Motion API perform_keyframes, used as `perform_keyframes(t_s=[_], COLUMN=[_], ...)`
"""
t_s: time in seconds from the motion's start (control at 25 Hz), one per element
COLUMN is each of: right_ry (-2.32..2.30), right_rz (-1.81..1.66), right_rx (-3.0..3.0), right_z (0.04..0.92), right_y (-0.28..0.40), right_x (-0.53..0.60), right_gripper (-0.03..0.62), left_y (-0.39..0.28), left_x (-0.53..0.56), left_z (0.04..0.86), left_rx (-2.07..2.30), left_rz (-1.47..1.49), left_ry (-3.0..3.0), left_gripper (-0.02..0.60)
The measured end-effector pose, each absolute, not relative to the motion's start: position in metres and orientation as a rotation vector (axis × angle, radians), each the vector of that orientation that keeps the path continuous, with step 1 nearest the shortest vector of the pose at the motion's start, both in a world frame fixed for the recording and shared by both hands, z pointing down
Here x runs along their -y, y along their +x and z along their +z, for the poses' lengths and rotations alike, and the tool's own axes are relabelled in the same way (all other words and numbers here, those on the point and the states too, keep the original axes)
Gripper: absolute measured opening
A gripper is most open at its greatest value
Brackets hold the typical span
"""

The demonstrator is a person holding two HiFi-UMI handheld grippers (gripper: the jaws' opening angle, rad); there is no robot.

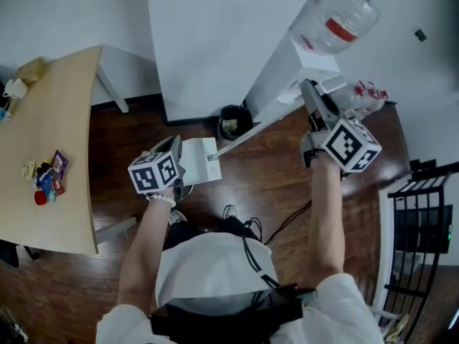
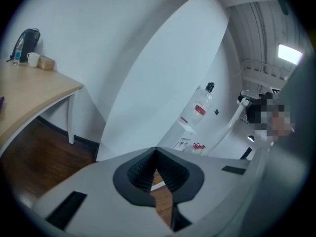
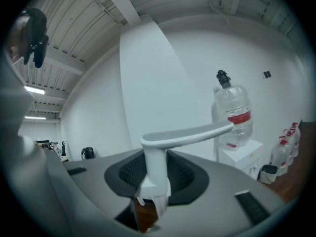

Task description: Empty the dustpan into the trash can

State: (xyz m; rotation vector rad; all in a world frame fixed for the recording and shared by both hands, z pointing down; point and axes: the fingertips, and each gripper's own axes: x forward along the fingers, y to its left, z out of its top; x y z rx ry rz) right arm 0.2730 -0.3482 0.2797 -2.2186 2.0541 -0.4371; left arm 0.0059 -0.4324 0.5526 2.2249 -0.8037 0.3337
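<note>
Two risks: the left gripper (image 2: 156, 153), jaws closed on nothing, sits just beside the dustpan (image 1: 199, 158), seemingly short of the trash can (image 1: 233, 122) ahead, so tipping now would spill onto the floor (image 1: 276, 185). The right gripper (image 1: 314, 99) clamps the long handle (image 3: 155, 167); a slip there would swing it wide.

Leaving a strip of bare wood floor (image 1: 129, 131) open in the centre-left of the head view, between the table (image 1: 68, 192) along the left edge and the dustpan (image 1: 197, 156). Showing only a narrow gap of floor between dustpan and trash can (image 1: 233, 122). Closing off the top centre with a white wall panel (image 1: 215, 41), the trash can sitting at its foot. Crowding the upper right with a water dispenser (image 1: 287, 70) and its bottle (image 1: 337, 16). Walling the right edge with a black metal rack (image 1: 419, 221).
</note>
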Motion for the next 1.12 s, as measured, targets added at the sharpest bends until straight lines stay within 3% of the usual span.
perform_keyframes(t_s=[0.36, 0.6, 1.12], right_ry=[-2.346, -2.371, -2.378], right_rz=[-0.469, -0.473, -0.596], right_rx=[-1.923, -1.908, -1.949], right_z=[0.313, 0.382, 0.567], right_y=[0.375, 0.417, 0.427], right_x=[0.290, 0.271, 0.263], right_gripper=[0.121, 0.123, 0.123], left_y=[0.076, 0.104, 0.108], left_x=[0.399, 0.369, 0.316], left_z=[0.553, 0.564, 0.604], left_rx=[0.799, 0.812, 0.848], left_rz=[0.360, 0.418, 0.561], left_ry=[2.238, 2.229, 2.185], left_gripper=[-0.005, -0.005, -0.005])
